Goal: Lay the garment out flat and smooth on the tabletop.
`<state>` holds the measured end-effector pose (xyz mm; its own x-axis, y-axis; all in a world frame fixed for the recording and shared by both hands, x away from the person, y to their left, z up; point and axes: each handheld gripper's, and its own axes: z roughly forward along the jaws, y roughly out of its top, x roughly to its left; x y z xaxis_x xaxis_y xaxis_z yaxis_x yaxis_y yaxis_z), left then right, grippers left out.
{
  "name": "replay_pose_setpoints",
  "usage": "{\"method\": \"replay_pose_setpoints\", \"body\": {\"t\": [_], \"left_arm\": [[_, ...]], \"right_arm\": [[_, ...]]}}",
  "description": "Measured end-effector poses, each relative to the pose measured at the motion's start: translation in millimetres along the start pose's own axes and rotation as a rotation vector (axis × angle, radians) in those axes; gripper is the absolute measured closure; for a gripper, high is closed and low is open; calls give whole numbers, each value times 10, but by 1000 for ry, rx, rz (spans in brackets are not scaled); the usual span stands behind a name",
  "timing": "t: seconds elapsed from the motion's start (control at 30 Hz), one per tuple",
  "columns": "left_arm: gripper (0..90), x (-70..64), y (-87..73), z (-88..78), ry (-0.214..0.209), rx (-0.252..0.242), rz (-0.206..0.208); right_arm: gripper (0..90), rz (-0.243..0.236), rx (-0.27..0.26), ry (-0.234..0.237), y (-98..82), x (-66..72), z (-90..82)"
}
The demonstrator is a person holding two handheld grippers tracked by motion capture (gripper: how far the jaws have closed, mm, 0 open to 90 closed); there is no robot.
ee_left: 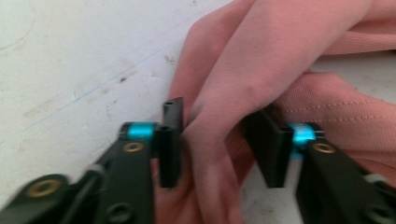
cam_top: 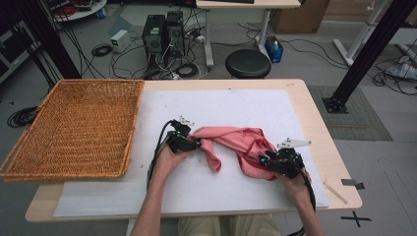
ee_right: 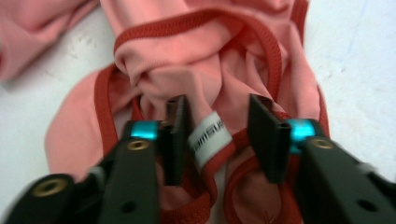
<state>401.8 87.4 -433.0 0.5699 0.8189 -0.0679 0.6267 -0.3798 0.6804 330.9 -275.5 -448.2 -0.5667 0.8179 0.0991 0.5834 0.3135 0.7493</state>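
A pink garment [cam_top: 236, 142] with red trim lies crumpled on the white mat [cam_top: 221, 103], between my two grippers. My left gripper [cam_top: 196, 144] is at its left end. In the left gripper view the jaws [ee_left: 217, 140] hold a thick fold of the pink cloth [ee_left: 224, 93], which fills the gap and touches both pads. My right gripper [cam_top: 263, 160] is at the garment's right end. In the right gripper view its jaws [ee_right: 217, 135] straddle the red-trimmed collar and a white label [ee_right: 210, 137], with a gap left beside the right pad.
A large wicker basket [cam_top: 132, 132] sits at the table's left, overhanging the edge. The white mat covers most of the wooden table [cam_top: 319, 142]. Beyond the far edge are a black stool [cam_top: 248, 63], computers and cables on the floor.
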Motion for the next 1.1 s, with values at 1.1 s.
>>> {"method": "replay_pose_setpoints", "body": {"t": [1.1], "left_arm": [[523, -203, 286, 40, -87, -36, 134]], "right_arm": [[512, 41, -88, -57, -14, -31, -250]]}}
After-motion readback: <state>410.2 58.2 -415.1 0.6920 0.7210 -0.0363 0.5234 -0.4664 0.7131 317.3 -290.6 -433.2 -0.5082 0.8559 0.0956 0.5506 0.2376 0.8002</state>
